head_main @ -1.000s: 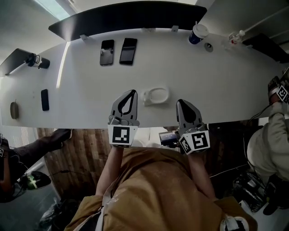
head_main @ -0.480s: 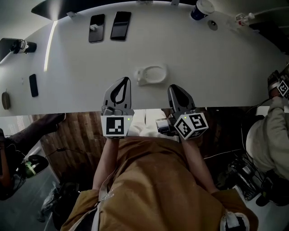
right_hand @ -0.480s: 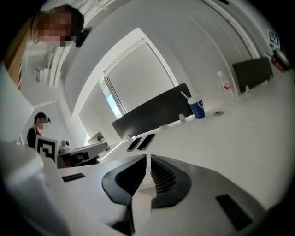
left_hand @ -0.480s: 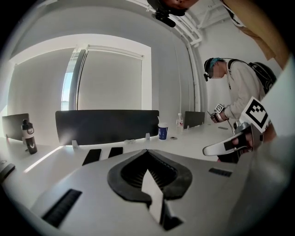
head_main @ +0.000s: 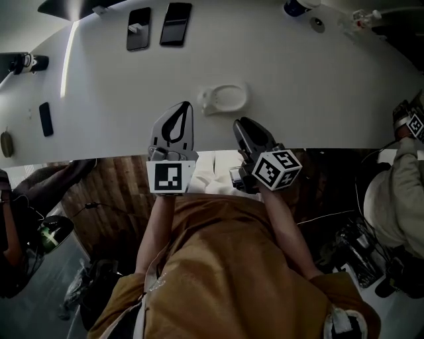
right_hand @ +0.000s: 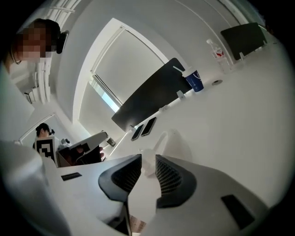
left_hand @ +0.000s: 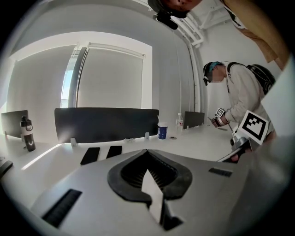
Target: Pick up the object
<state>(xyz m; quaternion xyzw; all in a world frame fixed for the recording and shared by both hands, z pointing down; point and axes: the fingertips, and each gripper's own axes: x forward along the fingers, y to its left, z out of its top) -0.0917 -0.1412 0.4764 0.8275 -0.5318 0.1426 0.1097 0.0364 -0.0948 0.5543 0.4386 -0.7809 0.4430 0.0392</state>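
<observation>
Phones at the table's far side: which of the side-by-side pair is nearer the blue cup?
The right-hand phone in the head view; the other phone lies on its left, farther from the blue cup.

No words, brand names or numbers can be read anywhere. The only signs are black-and-white square code patterns. One is on the left marker cube, and two faces of the right marker cube carry them. A smaller one sits on a cube at another person's wrist, at the right edge. Any print on the blue cup standing on the surface is too small to make out. So is the red label on the clear bottle.
</observation>
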